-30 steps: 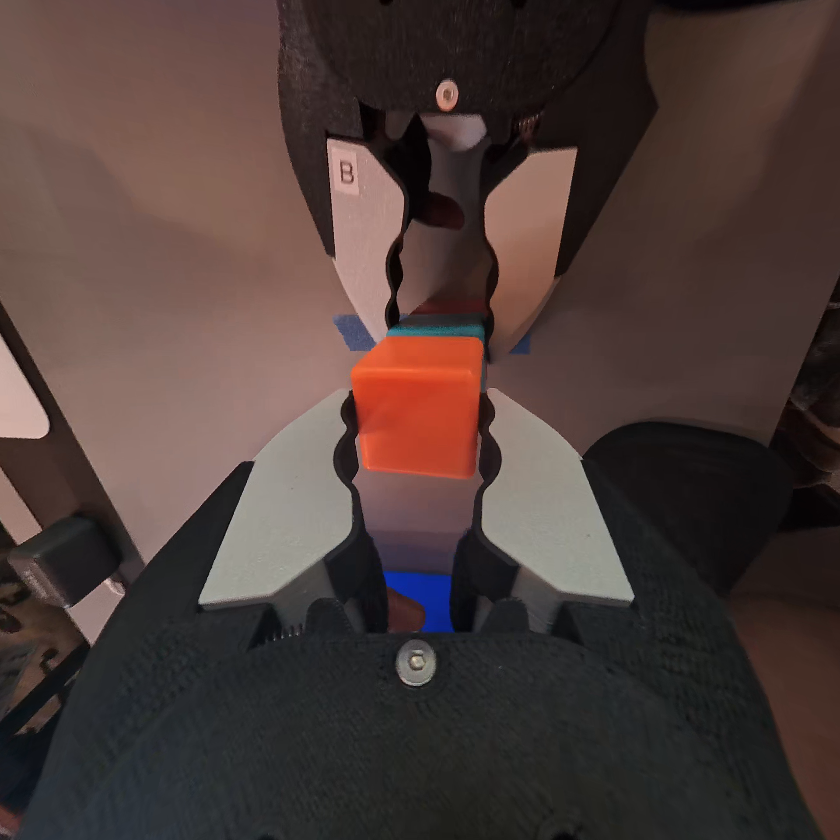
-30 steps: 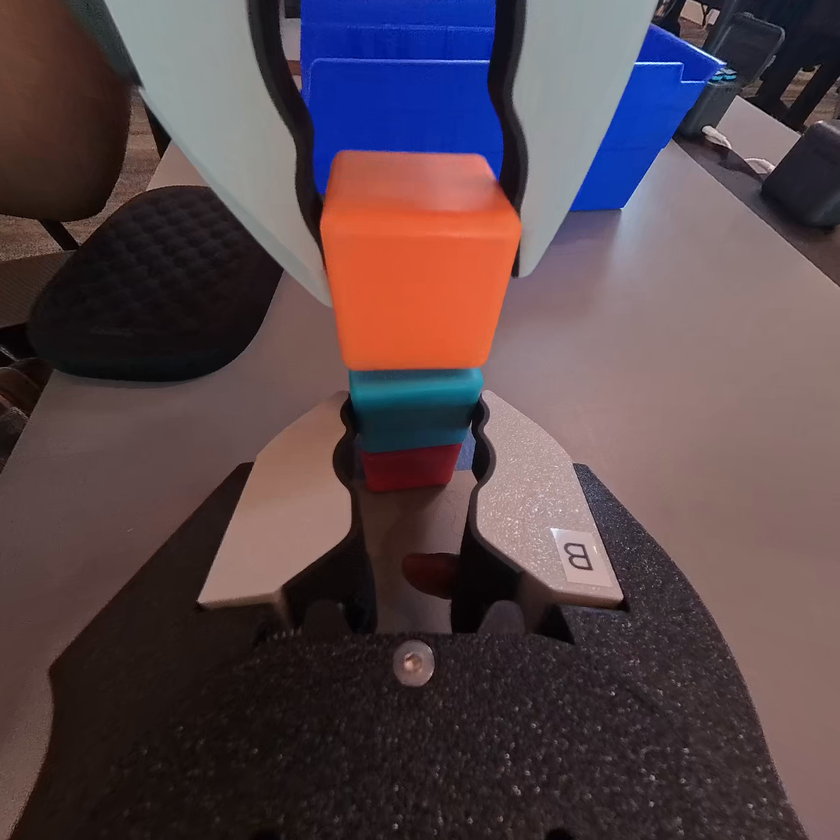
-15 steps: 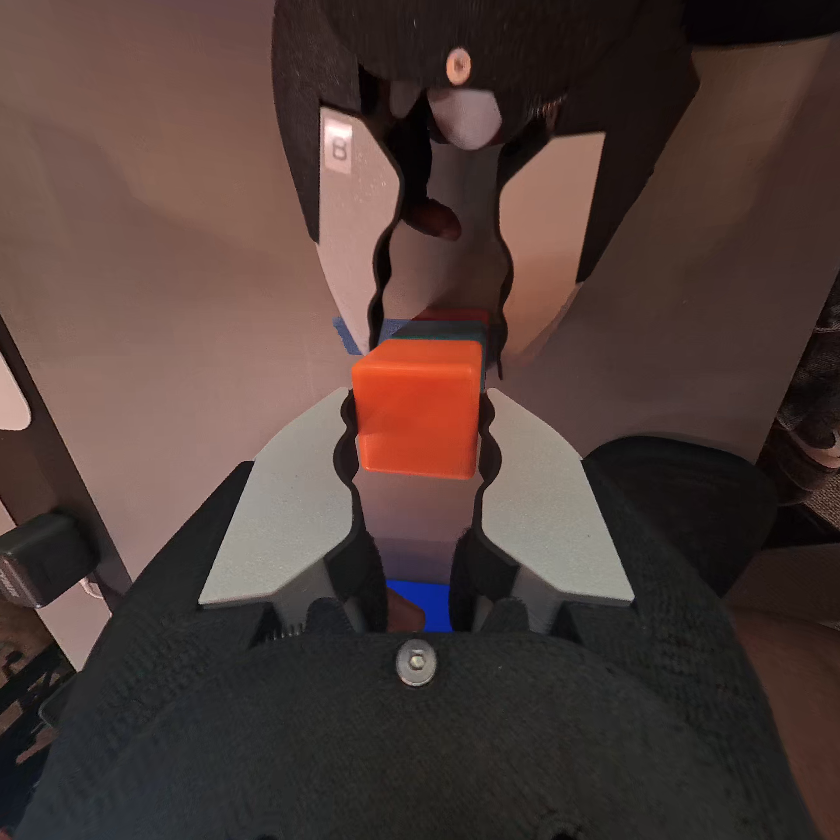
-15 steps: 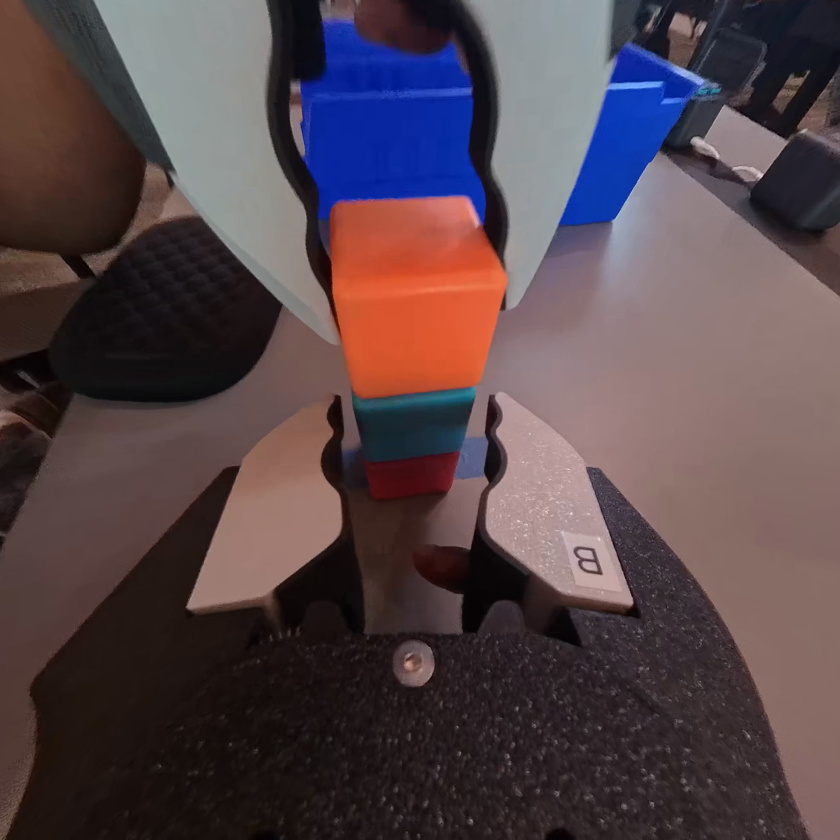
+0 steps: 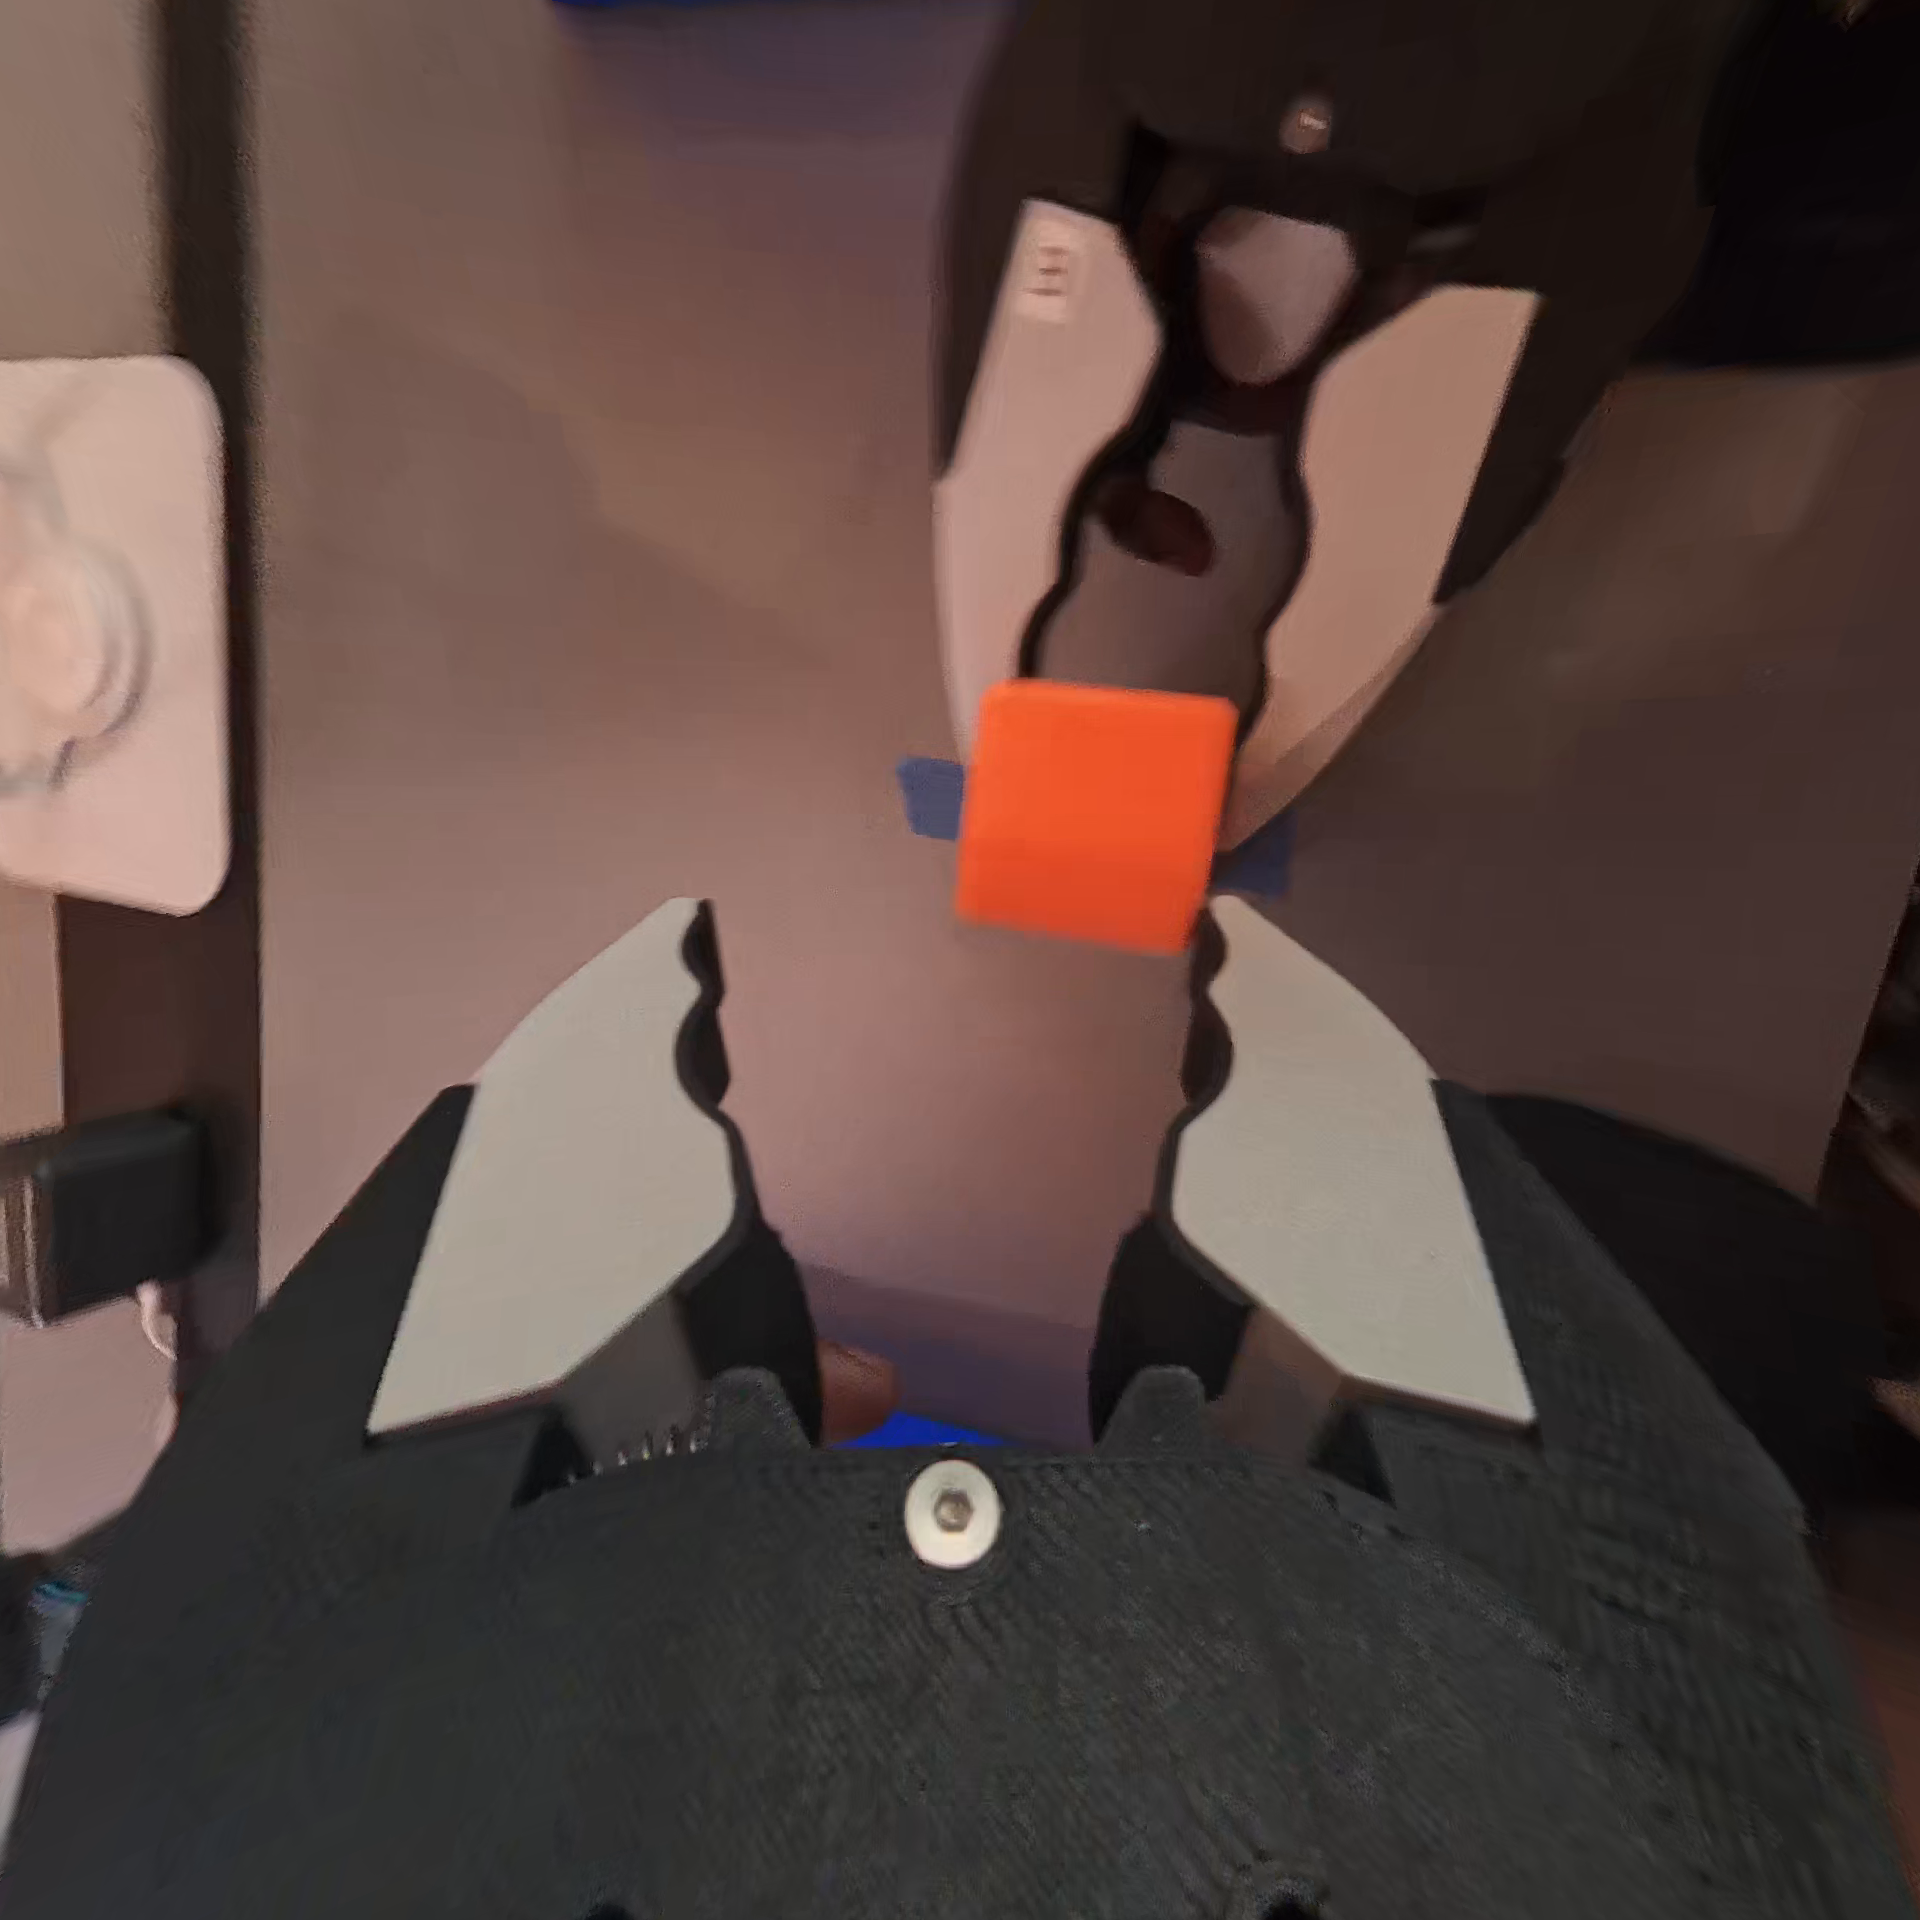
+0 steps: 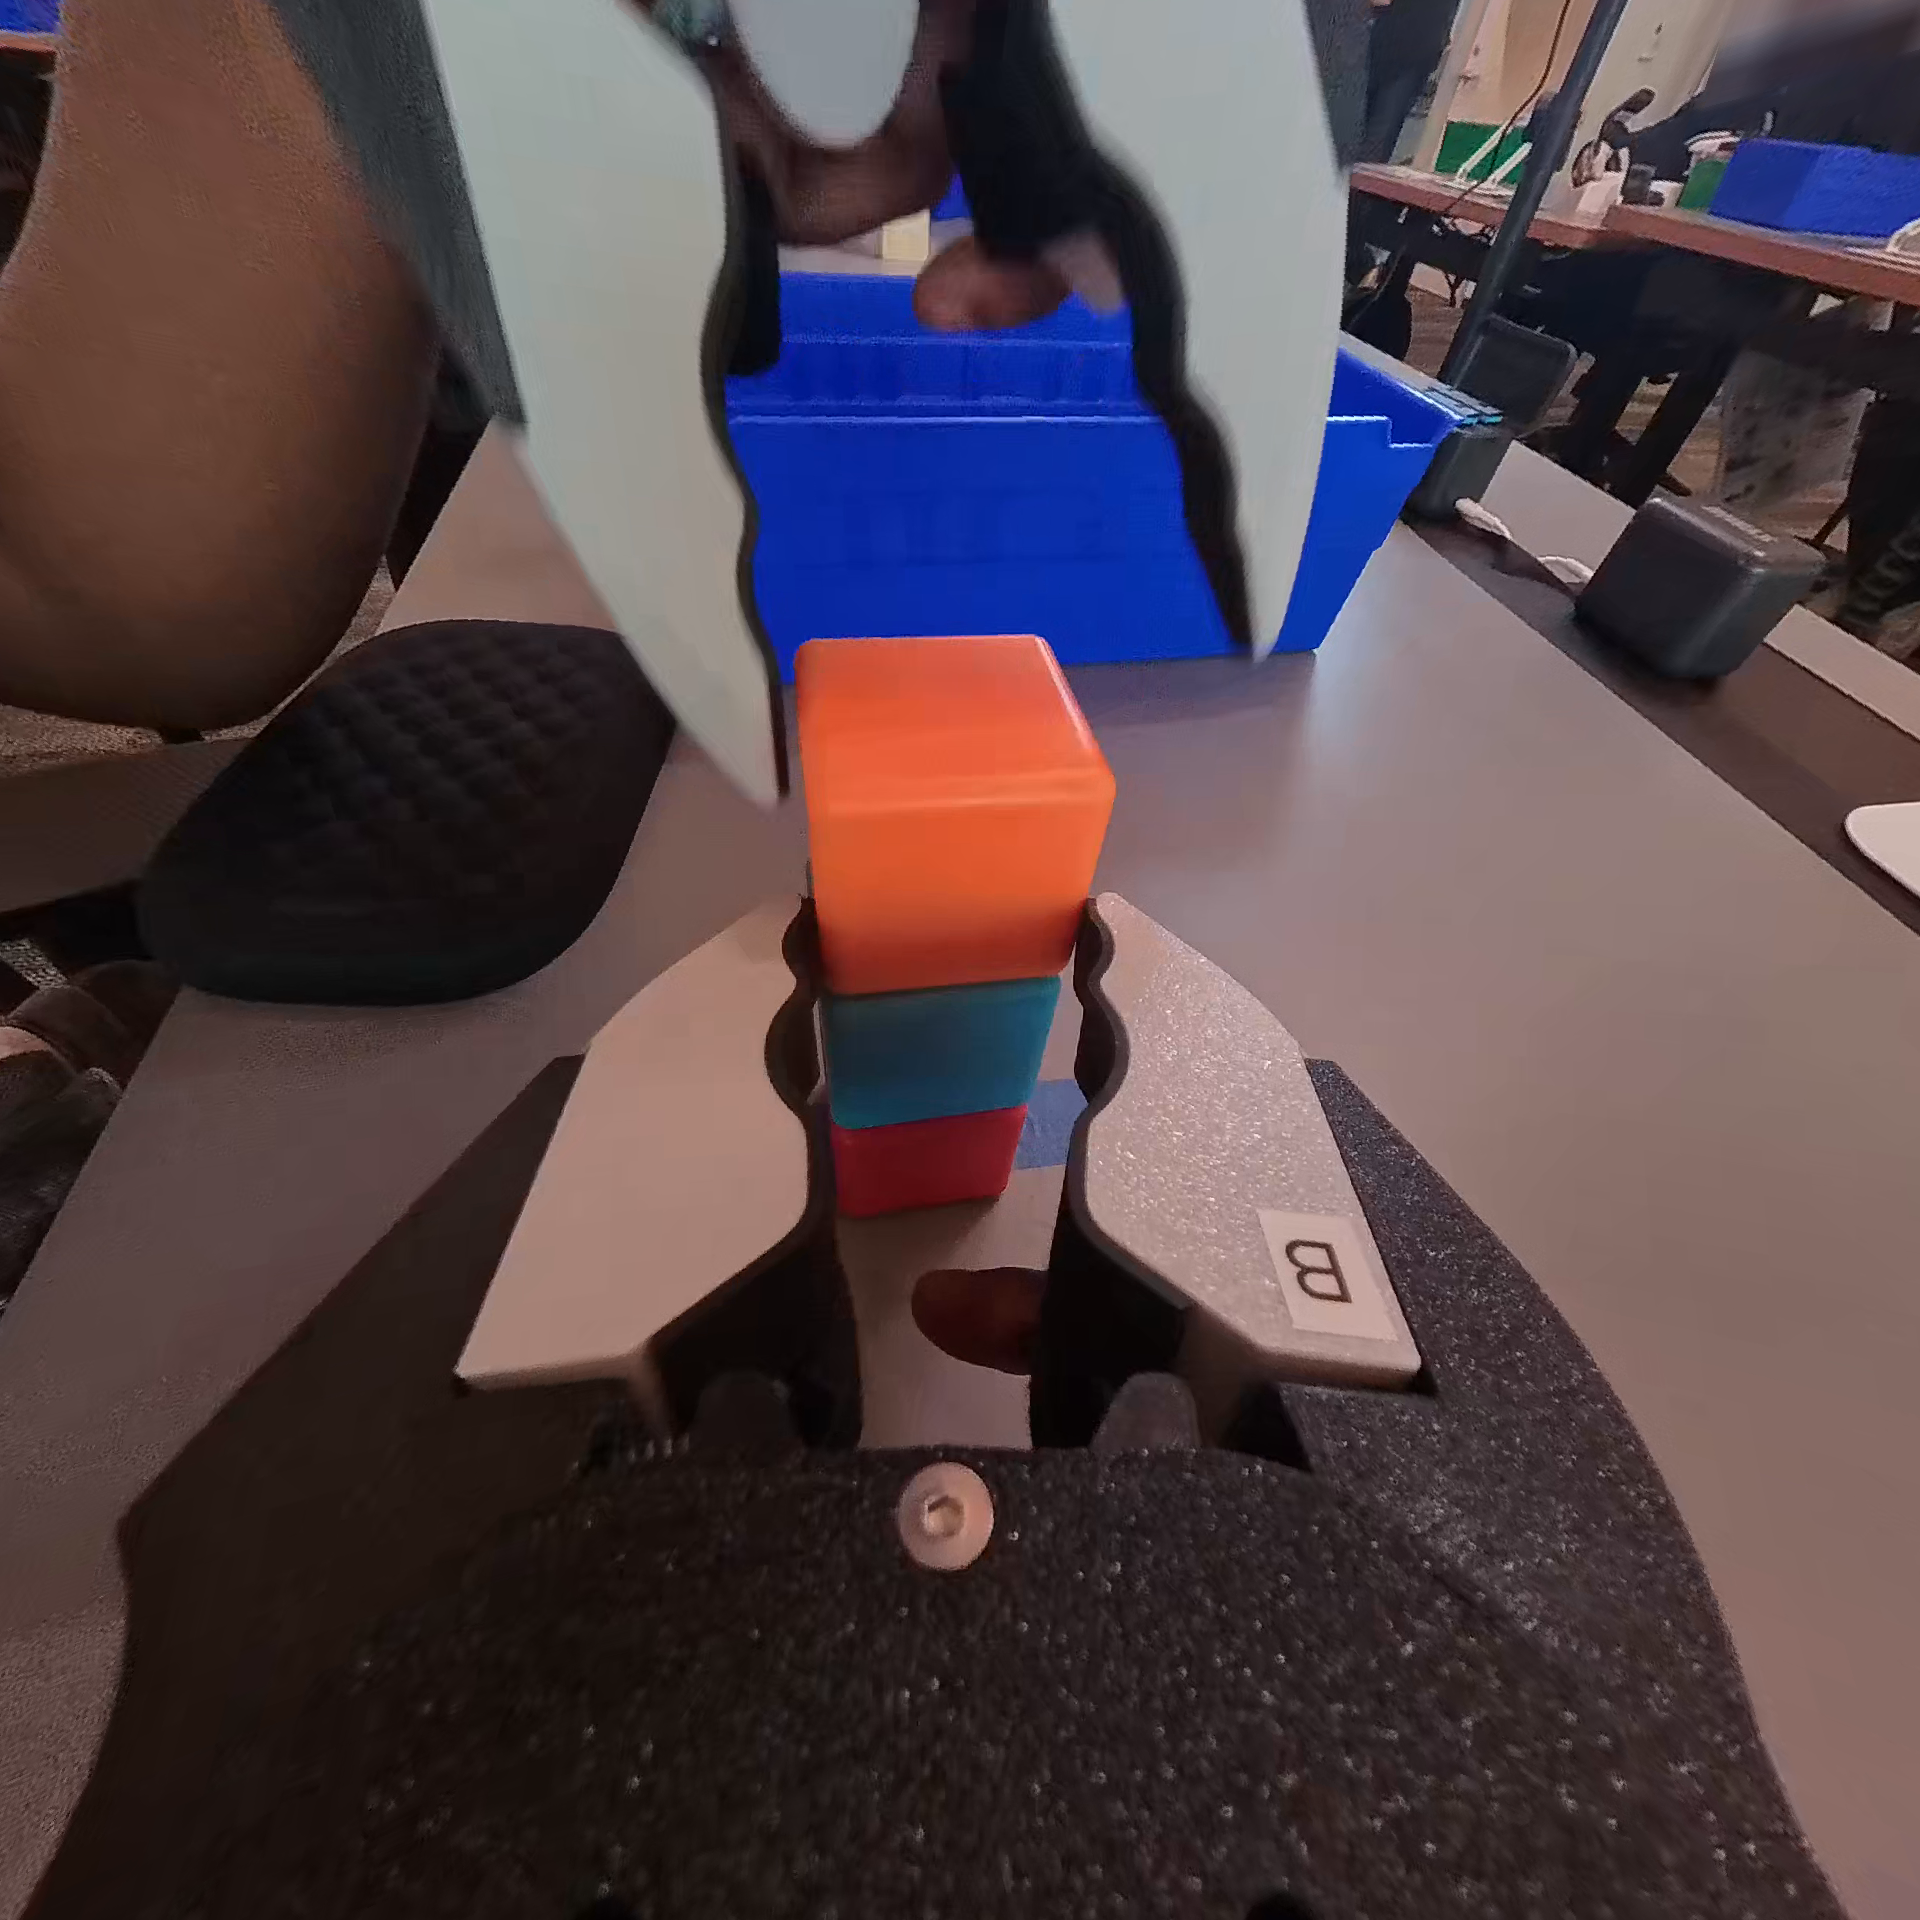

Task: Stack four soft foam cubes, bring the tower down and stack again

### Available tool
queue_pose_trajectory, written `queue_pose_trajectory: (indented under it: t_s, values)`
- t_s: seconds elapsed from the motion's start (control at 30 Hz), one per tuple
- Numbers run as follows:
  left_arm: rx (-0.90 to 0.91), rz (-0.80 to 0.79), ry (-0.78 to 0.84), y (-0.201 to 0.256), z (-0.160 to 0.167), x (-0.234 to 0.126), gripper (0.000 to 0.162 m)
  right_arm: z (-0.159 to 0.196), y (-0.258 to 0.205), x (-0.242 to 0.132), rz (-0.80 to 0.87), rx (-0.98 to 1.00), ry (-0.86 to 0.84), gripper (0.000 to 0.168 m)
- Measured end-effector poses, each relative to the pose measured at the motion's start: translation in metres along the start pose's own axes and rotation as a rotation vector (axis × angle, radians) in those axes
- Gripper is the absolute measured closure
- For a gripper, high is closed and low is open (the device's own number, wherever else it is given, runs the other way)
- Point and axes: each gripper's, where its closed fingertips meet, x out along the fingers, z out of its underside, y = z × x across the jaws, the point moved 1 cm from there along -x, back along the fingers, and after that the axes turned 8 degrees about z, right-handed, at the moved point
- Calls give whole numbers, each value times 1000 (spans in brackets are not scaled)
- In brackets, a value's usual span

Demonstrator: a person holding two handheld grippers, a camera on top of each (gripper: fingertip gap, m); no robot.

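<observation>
Orange soft foam cube [image 6: 951,800] sitting on top of teal foam cube [image 6: 935,1049] and red foam cube [image 6: 925,1158], on grey desk [image 6: 1455,883]. Three stacked; fourth cube not showing. Left hand-held gripper [image 5: 956,997] hanging above, wide open, empty. Right hand-held gripper [image 6: 940,966] around tower; gripping or not, cannot tell. Blue bin [image 6: 987,520] sitting behind.

A blue plastic bin [image 6: 997,540] stands on the grey table [image 6: 1455,935]; a black textured cushion [image 6: 405,810] lies beside the table's left edge.
</observation>
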Motion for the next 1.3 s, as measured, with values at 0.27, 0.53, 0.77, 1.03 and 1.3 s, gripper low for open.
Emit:
queue_pose_trajectory:
  t_s: [0.27,0.53,0.77,1.03,1.3]
  values:
    - [-1027,-614,311,-132,213,-101,84,0,0,0,1,-4,-4,121]
    - [-1302,-626,190,-164,322,-39,86,0,-1,-1,5,-10,-6,121]
    - [-1212,-615,159,-164,323,-35,111,0,-1,-1,6,-10,-7,121]
    - [-782,-578,371,-141,200,-113,112,0,-1,-1,2,-3,-5,121]
    - [-163,-143,510,-42,18,-135,112,0,0,0,-11,0,-4,121]
